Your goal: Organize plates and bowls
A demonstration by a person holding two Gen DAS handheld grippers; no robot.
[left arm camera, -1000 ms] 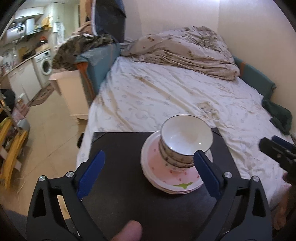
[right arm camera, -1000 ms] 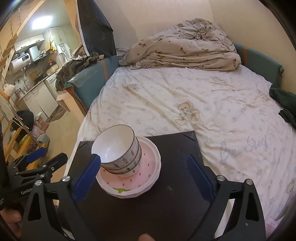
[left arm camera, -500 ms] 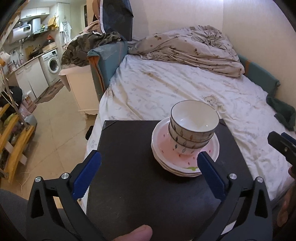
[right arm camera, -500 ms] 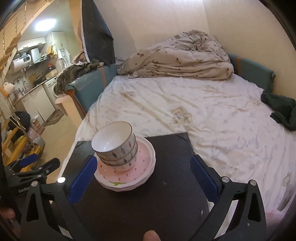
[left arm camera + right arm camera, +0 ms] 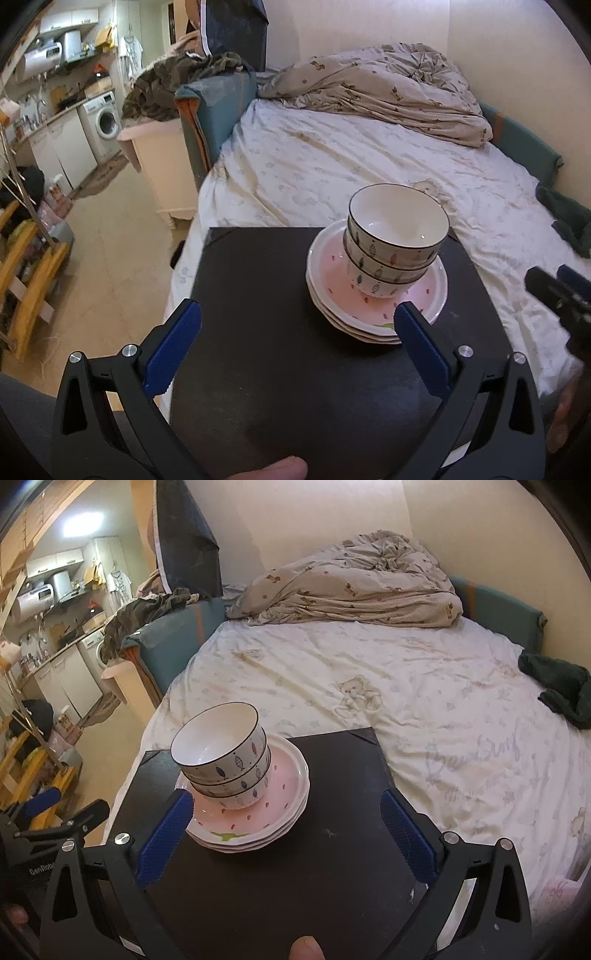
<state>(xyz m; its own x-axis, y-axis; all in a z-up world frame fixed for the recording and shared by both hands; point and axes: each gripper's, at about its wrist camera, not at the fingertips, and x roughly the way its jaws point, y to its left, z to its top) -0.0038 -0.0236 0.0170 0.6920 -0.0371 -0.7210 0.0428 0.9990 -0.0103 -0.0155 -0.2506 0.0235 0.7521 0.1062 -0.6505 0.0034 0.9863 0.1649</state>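
White bowls with fish patterns (image 5: 397, 236) are nested in a stack on a stack of pink plates (image 5: 373, 314) on a black board (image 5: 277, 369) laid on the bed. The bowls (image 5: 225, 760) and plates (image 5: 258, 823) also show in the right wrist view on the board (image 5: 332, 867). My left gripper (image 5: 295, 339) is open and empty, held back from the stack, which sits to its front right. My right gripper (image 5: 284, 827) is open and empty, with the stack just ahead by its left finger. Each gripper shows at the edge of the other's view.
The bed (image 5: 351, 166) with white sheet and a crumpled duvet (image 5: 369, 88) lies beyond the board. A dark green cloth (image 5: 557, 686) lies at the bed's right side. A kitchen area with a washing machine (image 5: 105, 120) and floor are to the left.
Both grippers have drawn back and up from the stack, so the bowls and plates look farther off. The stack itself has not moved.
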